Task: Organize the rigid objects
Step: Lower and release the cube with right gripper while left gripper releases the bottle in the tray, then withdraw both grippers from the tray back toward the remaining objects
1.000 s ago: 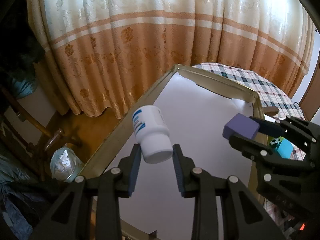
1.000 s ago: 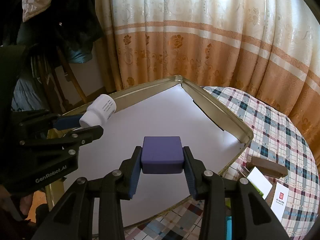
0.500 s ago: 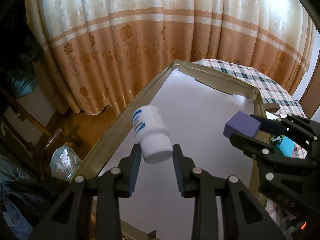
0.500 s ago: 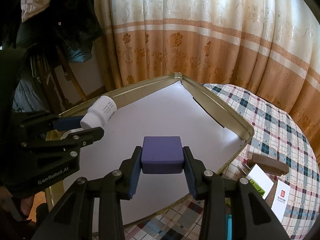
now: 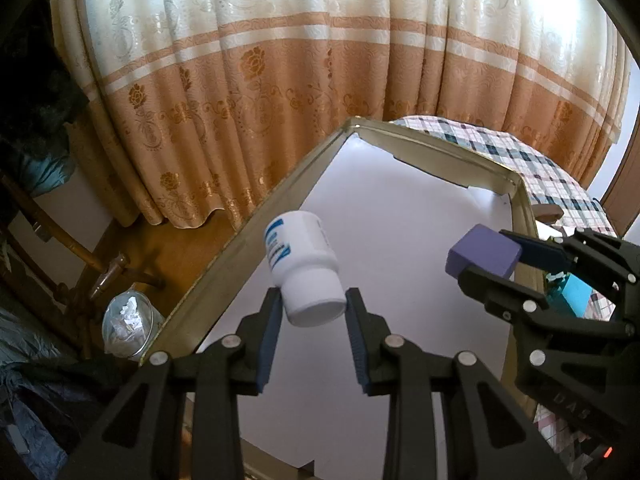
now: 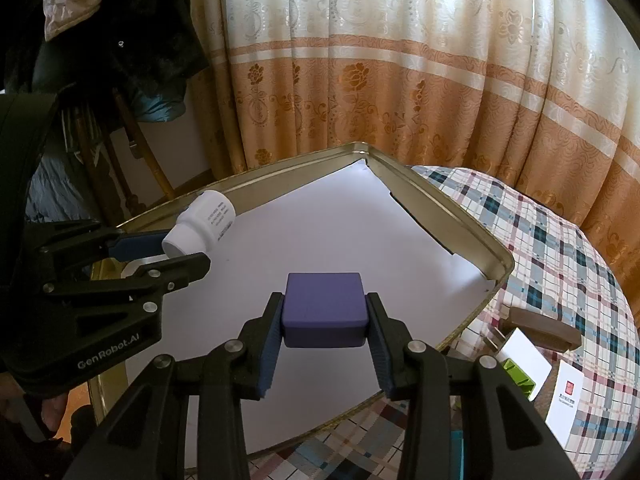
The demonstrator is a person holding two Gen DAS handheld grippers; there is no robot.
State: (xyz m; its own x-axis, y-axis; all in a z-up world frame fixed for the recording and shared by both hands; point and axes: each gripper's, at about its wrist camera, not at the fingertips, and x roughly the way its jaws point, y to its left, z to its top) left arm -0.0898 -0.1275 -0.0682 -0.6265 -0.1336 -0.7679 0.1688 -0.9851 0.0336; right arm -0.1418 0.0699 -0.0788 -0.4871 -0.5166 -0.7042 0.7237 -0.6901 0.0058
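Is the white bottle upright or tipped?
Tipped: the white bottle slants in the left gripper, held by its cap, base pointing up and away.

Right gripper [image 6: 324, 322] clamped on a purple block [image 6: 324, 310], held above a white-lined gold tray [image 6: 436, 204]. At left, left gripper [image 6: 176, 248] pinching a white bottle [image 6: 204, 228] by its cap, tilted. Checked tablecloth [image 6: 560, 248] beneath; curtain [image 6: 400, 80] behind.

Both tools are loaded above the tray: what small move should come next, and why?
Probably lower the right tool to set the purple block on the tray floor. It hangs clamped above bare white lining, while the left tool holds the white bottle by its cap nearer the tray's edge.
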